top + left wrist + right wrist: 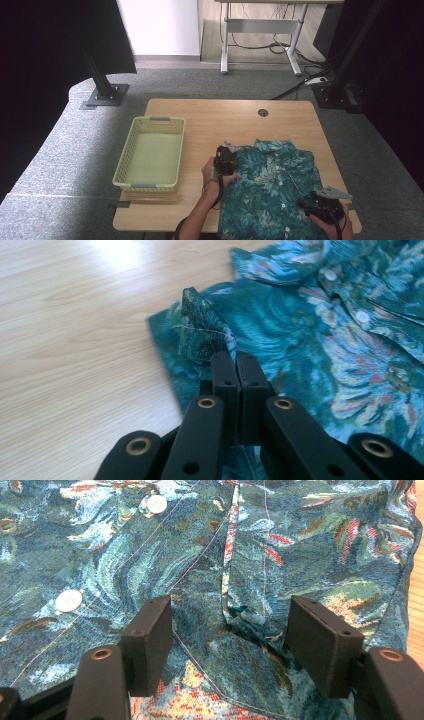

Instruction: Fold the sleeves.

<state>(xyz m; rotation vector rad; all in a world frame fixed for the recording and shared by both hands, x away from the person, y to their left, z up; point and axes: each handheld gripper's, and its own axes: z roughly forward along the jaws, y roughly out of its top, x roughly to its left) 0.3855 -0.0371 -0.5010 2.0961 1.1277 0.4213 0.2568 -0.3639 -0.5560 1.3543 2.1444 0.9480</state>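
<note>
A teal shirt [270,192] with a leaf print and white buttons lies spread on the wooden table [210,120], collar toward the far side. My left gripper [226,159] is at the shirt's left edge, near the shoulder. In the left gripper view its jaws are shut on a raised fold of the shirt's edge [202,327], lifted off the table. My right gripper [320,206] rests on the shirt's lower right part. Its jaws stand open in the right gripper view, the pads [150,640] down on the cloth on either side of a seam and a small pucker [250,622].
A pale green plastic basket [150,155] stands at the table's left, with nothing in it. A round cable hole [263,112] sits near the table's far edge. Black frame posts and a desk with cables stand beyond on the grey floor.
</note>
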